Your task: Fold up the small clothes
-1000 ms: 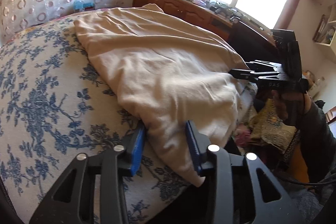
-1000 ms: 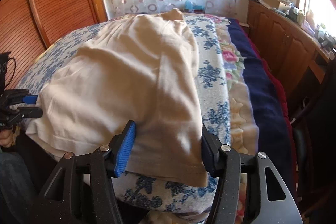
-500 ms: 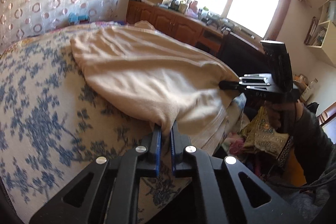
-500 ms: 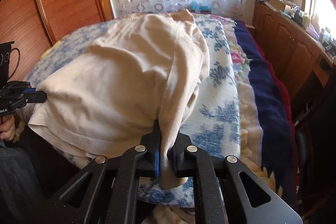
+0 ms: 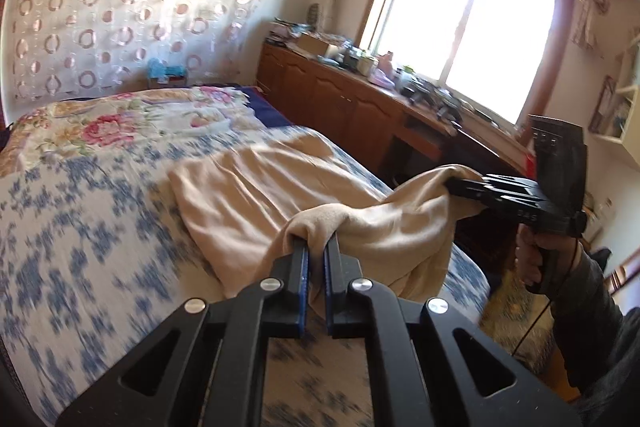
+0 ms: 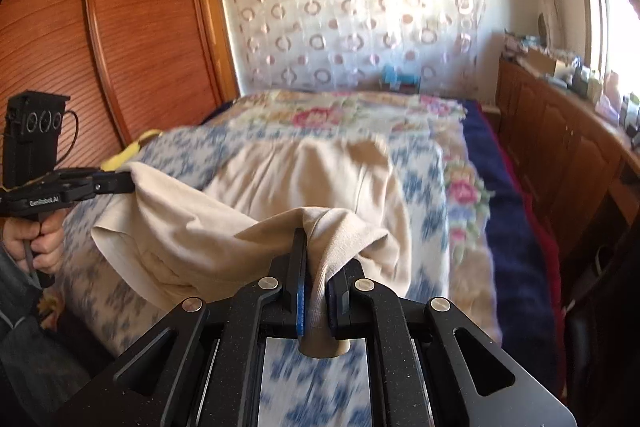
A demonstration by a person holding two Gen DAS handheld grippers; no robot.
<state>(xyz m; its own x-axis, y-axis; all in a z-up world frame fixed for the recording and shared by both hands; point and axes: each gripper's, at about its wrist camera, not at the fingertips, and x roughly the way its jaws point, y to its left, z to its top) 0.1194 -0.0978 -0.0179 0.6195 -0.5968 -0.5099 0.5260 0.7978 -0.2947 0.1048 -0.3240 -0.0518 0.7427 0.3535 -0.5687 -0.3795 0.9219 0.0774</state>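
R wrist: bedspread (image 6: pixel 420 163) blurred

Beige garment (image 5: pixel 256 195), partly raised off the blue-floral bedspread (image 5: pixel 80 235), lower centre of both views.

One plain beige cloth garment, soft and creased. Its near edge is gathered into two bunched peaks, one at lower centre of the left wrist view, the other at right of that frame; between them the cloth sags in a loose fold. The far portion lies flat on the bedspread, running toward frame centre. In the right wrist view (image 6: pixel 320 187) a seam runs down its middle and a hemmed end hangs at lower centre. Motion blur obscures finer detail.
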